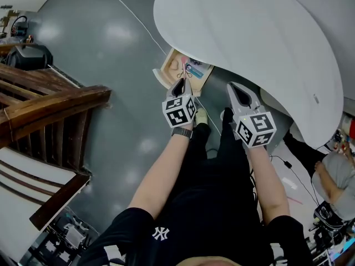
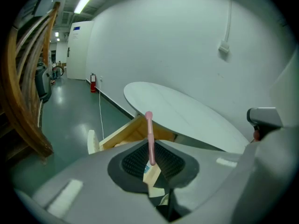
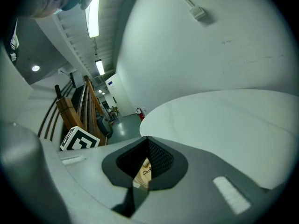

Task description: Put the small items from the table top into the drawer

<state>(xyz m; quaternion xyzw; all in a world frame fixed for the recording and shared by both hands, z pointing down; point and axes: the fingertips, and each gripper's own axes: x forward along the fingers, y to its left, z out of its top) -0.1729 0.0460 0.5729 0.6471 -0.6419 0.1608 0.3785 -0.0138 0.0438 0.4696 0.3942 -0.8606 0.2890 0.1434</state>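
Note:
The drawer [image 1: 165,66] of pale wood stands pulled out from under the white round table top [image 1: 249,32], with a blue packet [image 1: 194,71] and other small items inside. My left gripper [image 1: 178,86] hovers at the drawer's near edge, shut on a thin pink stick [image 2: 150,139] that rises from the jaws toward the drawer [image 2: 122,135]. A paper label hangs between the pads below the stick. To the right, my right gripper [image 1: 233,88] is below the table's edge, shut with nothing in it. In its own view the right gripper [image 3: 146,149] shows a sliver of the drawer through the jaws.
A dark wooden railing [image 1: 50,107] stands on the left over the grey floor. A white cable [image 1: 133,15] runs across the floor toward the drawer. Another person [image 1: 333,176] sits at the right edge. A red fire extinguisher [image 2: 93,83] stands by the far wall.

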